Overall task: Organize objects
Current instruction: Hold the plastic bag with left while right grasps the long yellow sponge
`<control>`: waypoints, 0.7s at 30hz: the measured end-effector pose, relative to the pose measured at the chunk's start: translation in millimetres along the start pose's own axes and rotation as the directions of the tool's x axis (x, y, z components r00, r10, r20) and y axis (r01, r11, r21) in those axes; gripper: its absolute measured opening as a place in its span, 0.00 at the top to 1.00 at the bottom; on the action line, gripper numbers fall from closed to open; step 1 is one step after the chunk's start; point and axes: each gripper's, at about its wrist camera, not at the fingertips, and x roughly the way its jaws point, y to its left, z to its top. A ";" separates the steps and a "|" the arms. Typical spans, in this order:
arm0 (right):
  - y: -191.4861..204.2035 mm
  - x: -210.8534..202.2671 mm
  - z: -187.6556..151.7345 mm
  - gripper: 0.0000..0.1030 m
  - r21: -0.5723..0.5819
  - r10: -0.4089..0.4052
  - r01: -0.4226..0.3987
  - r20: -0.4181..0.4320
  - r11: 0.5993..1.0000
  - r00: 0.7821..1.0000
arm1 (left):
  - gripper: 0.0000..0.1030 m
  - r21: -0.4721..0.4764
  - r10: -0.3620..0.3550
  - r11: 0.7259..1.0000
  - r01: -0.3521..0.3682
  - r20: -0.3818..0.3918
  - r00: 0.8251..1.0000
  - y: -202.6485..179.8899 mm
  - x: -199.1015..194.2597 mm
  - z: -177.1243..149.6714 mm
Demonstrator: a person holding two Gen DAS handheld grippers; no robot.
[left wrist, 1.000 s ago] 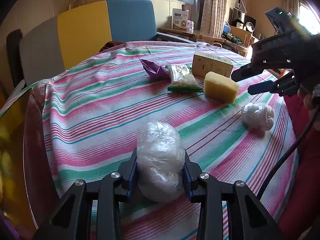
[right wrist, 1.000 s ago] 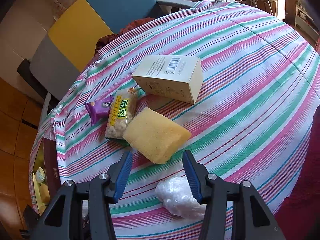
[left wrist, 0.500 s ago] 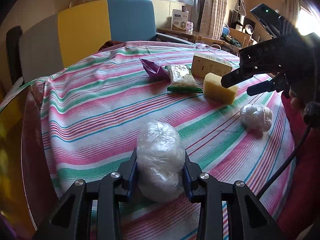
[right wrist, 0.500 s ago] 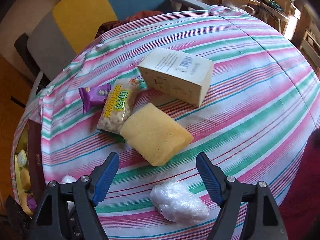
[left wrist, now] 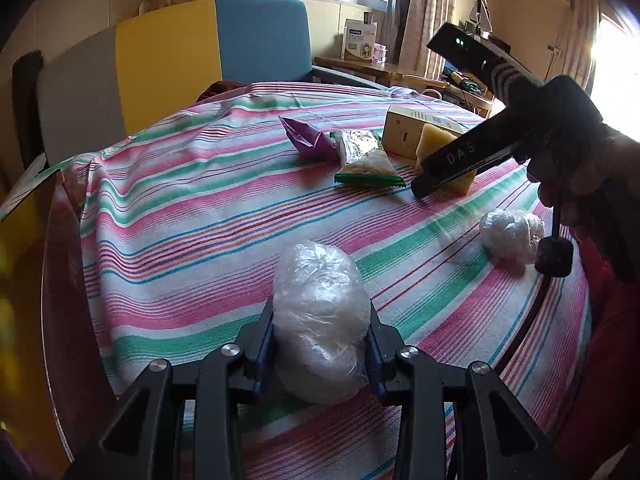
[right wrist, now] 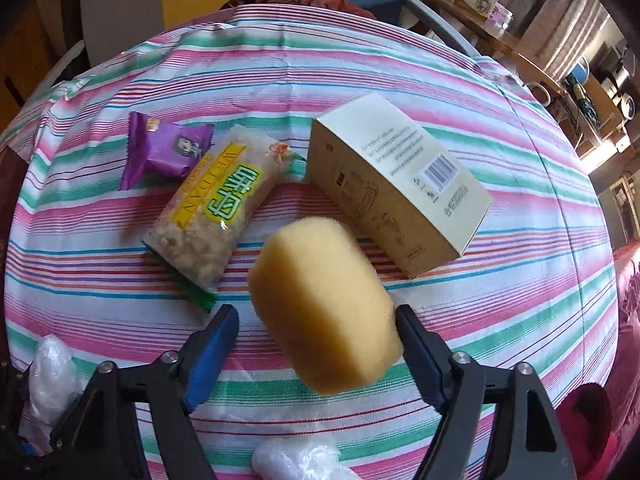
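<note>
My left gripper [left wrist: 320, 344] is shut on a white plastic-wrapped bundle [left wrist: 320, 320] low over the striped tablecloth [left wrist: 192, 216]. My right gripper [right wrist: 316, 344] is open, its blue-padded fingers on either side of a yellow sponge [right wrist: 324, 304] without pressing it. The sponge [left wrist: 434, 140] also shows in the left wrist view, partly hidden by the right gripper's body. A second plastic bundle [left wrist: 510, 234] lies near the right edge, and shows at the bottom of the right wrist view [right wrist: 296, 460].
Beyond the sponge lie a cream box [right wrist: 396, 184], a green-and-yellow snack bag [right wrist: 216, 208] and a purple packet [right wrist: 166, 152]. A yellow, blue and grey chair [left wrist: 180, 64] stands behind the table. A wooden desk [left wrist: 384, 74] is at the back right.
My right gripper has opened wider and moved forward and down until its fingers straddle the sponge. My left gripper has stayed still with the bundle in it.
</note>
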 end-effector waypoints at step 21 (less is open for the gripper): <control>-34.5 -6.5 3.5 0.50 0.110 0.049 -0.056 0.058 0.992 0.997 | 0.63 0.015 0.020 1.000 -0.020 0.002 1.000 -3.3 -0.1 -0.6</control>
